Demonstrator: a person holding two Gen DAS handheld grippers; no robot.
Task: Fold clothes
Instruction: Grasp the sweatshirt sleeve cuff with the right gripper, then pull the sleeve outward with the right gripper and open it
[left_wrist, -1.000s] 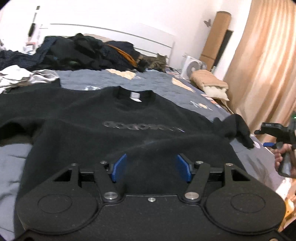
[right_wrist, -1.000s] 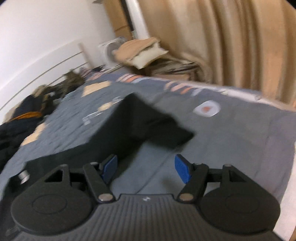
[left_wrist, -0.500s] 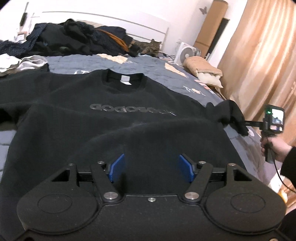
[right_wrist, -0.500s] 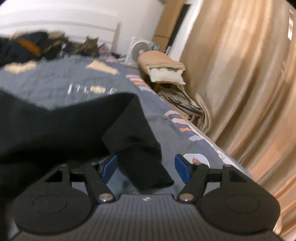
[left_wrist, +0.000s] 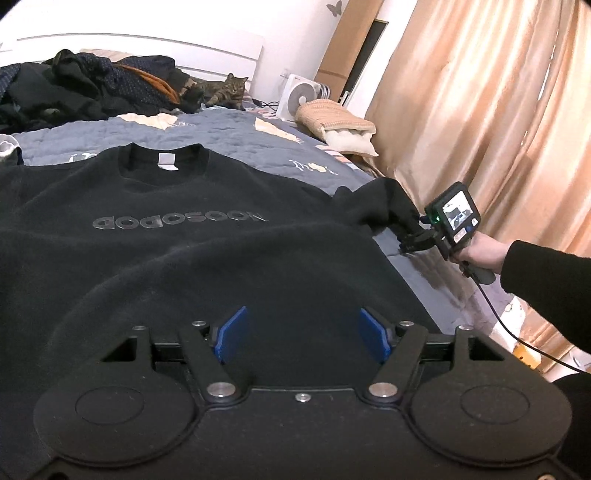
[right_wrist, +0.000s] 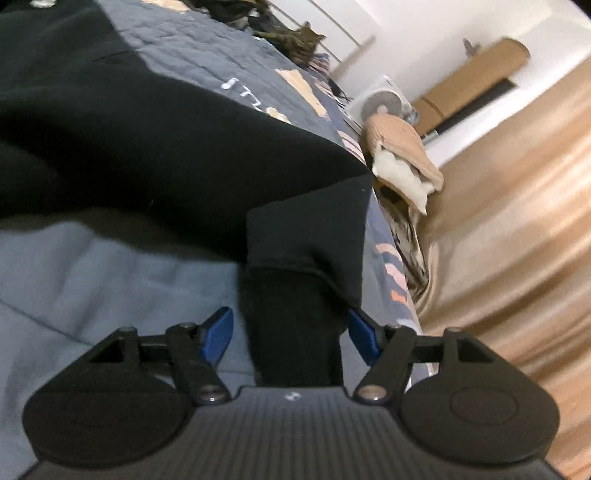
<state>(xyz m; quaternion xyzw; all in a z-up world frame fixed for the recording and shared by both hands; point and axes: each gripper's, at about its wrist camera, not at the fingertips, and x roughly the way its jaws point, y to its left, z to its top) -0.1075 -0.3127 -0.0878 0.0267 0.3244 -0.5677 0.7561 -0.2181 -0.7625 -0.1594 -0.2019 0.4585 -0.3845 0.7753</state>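
A black sweatshirt (left_wrist: 177, 236) with grey lettering lies face up on the grey quilted bed (left_wrist: 229, 133), collar at the far end. My left gripper (left_wrist: 301, 334) is open and empty, hovering over the sweatshirt's lower hem. My right gripper (right_wrist: 291, 336) is open, and the cuff of the sweatshirt's right sleeve (right_wrist: 295, 325) lies between its blue pads. In the left wrist view the right gripper (left_wrist: 413, 242) sits at the sleeve end (left_wrist: 388, 206) near the bed's right edge.
A pile of dark clothes (left_wrist: 85, 88) and a tabby cat (left_wrist: 225, 90) lie at the head of the bed. A white fan (left_wrist: 301, 98) and a tan cushion (left_wrist: 336, 122) stand beside the bed. Beige curtains (left_wrist: 491, 110) hang along the right.
The right gripper has rolled and closed in on the sleeve cuff, which now lies between its open jaws. The left gripper has turned slightly right over the hem.
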